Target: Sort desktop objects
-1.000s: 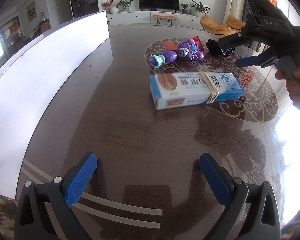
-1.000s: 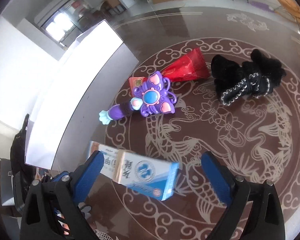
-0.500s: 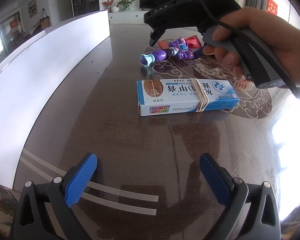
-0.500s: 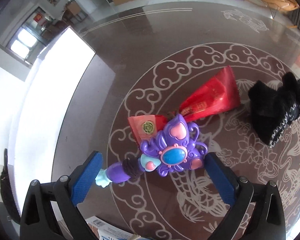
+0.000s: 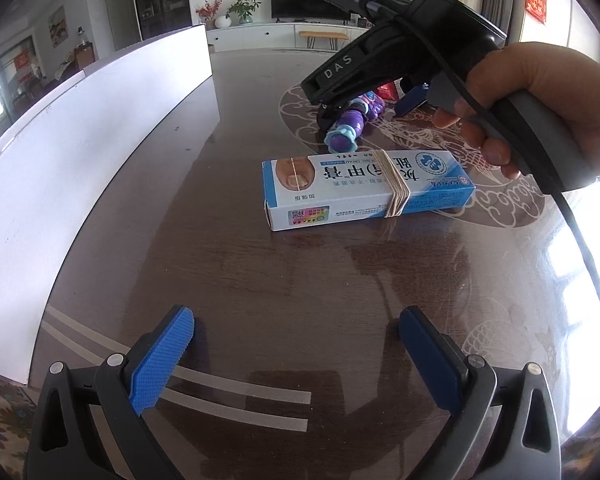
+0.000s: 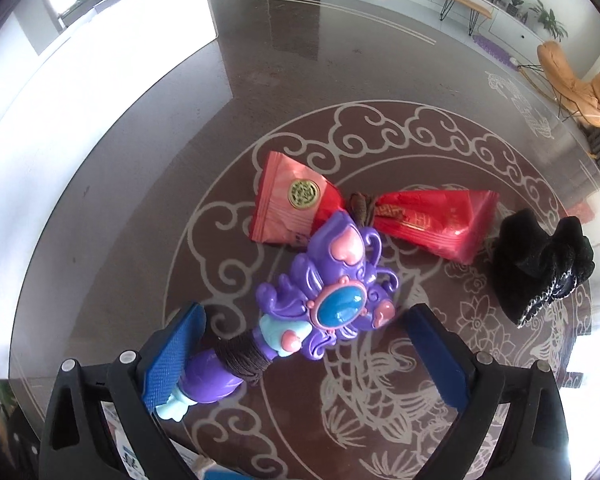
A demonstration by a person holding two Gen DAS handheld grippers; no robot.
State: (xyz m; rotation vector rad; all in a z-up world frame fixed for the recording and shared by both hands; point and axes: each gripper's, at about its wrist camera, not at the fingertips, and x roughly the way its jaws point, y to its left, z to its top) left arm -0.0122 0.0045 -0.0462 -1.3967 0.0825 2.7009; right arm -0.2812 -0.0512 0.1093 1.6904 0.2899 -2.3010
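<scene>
Step in hand: approach to grasp the purple wand [image 6: 328, 304]. Right gripper [image 6: 304, 356] open, jaws straddling the wand at mid-desk, on the round inlay; handle close beside the left pad. Left gripper [image 5: 296, 360] open, empty, near the desk [image 5: 228, 280] front edge, box [image 5: 364, 188] ahead. Next move probably needs centring on the handle, then closing.

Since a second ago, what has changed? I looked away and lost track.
The right gripper moved forward past the blue box and came down over the purple toy, its open jaws now on either side of it, nothing gripped yet. The left gripper stayed open and hanging back. The box, toy, red packets and black cloth have not moved.
</scene>
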